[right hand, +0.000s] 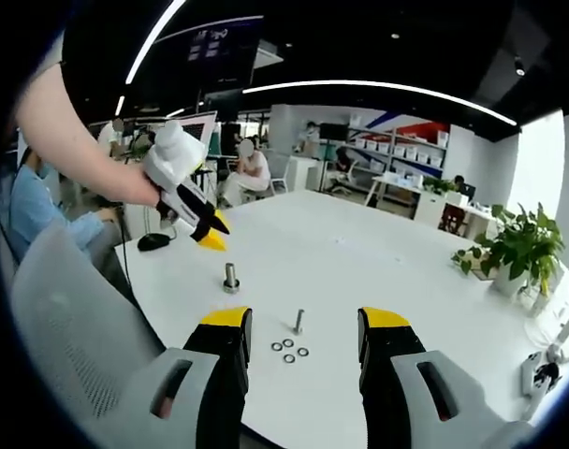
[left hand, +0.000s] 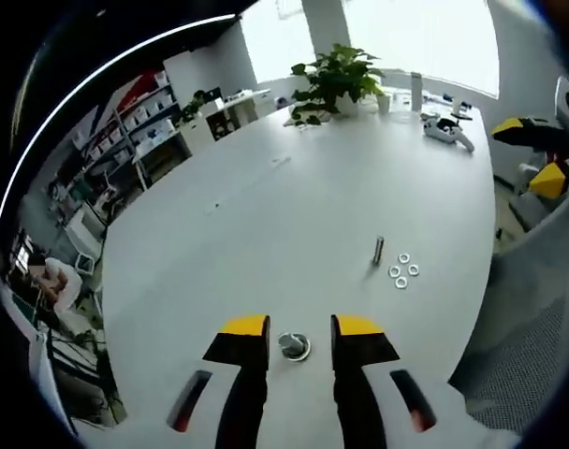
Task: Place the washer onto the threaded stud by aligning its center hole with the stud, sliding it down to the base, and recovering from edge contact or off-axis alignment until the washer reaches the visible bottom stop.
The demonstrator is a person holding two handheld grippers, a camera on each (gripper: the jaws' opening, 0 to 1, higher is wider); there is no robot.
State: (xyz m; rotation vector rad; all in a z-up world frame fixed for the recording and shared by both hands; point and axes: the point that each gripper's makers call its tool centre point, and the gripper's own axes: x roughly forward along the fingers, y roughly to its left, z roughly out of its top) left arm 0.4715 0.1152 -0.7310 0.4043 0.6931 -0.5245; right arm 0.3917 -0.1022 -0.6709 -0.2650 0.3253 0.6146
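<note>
The left tool [left hand: 299, 326] is hovering with its jaws spread apart and gripping nothing, above the upright threaded stud [left hand: 293, 345] standing near the surface's [left hand: 294, 196] near edge. The right tool [right hand: 304, 318] is likewise released, its jaws parted over four washers [right hand: 289, 351] lying in a cluster just beside a small upright bolt [right hand: 299, 321]. In the right gripper view the left tool [right hand: 210, 230] is hanging over the stud [right hand: 230, 277]. A potted plant [left hand: 336, 79] is sitting at the far end.
</note>
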